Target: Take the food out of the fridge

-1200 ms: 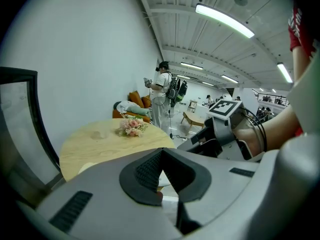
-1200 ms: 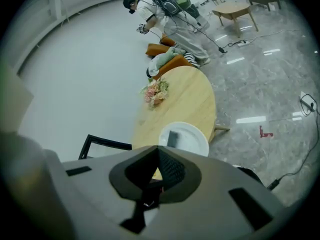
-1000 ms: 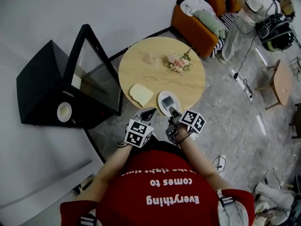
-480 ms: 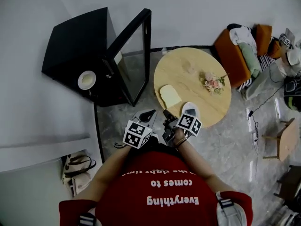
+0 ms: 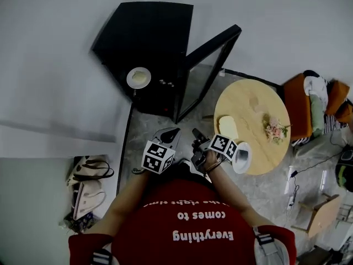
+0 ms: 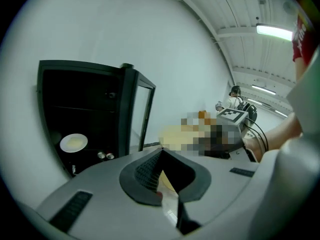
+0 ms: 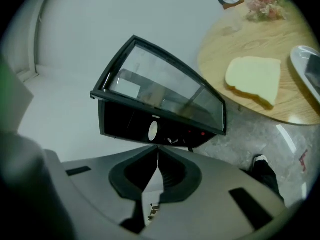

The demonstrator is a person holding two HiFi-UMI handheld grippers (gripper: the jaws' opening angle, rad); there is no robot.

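Left gripper (image 5: 170, 134) and right gripper (image 5: 195, 132) are both clenched on nothing, close to the chest. The plate of food (image 5: 138, 77) sits inside the black fridge (image 5: 149, 37), ahead and to the left of both, well apart, left one a bit nearer. It's round, so no long axis to worry about. The glass door (image 5: 212, 65) hangs open on the right gripper's side. Only readable writing is "Everything comes to" on the red shirt (image 5: 187, 214).

Black fridge (image 5: 149, 48), glass door (image 5: 212, 65) open, ahead of the left tool (image 5: 169, 134). White plate of pale food (image 5: 138, 77) on its shelf; bread slice (image 5: 227, 127) flat on desk (image 5: 253, 101) beside the right tool (image 5: 196, 133).
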